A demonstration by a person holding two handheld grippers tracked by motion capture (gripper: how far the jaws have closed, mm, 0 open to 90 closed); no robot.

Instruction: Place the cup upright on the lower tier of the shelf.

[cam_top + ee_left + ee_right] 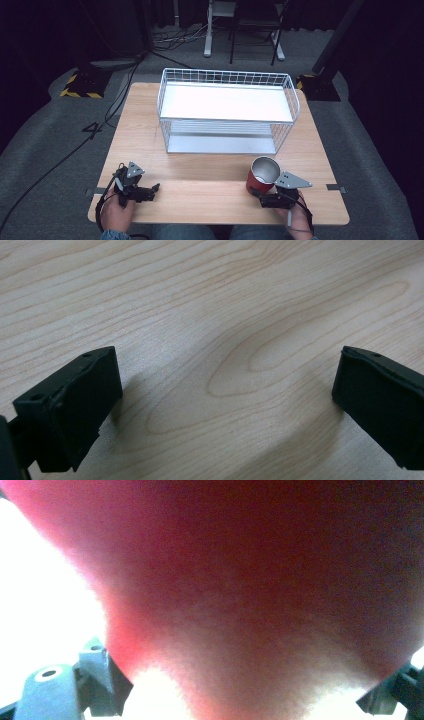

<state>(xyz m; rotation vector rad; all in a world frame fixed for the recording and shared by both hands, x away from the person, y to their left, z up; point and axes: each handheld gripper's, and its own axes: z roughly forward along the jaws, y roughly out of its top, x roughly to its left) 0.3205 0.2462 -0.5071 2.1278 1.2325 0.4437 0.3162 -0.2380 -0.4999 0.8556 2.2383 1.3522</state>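
A red cup (262, 176) with a shiny metal inside stands tilted near the table's front right, its mouth facing up and slightly toward me. My right gripper (260, 194) is shut on its lower part from the near side. In the right gripper view the cup's red wall (250, 580) is very close and blurred, with a jaw at each bottom corner. My left gripper (153, 190) lies low over the wooden table (210, 165) at the front left. Its jaws stand wide open (227, 375) with bare wood (225, 300) between them.
A white wire basket (227, 75) with two shelf levels stands on the far half of the table, its open side toward me. Beyond the table are grey floor, cables, a chair and stand bases.
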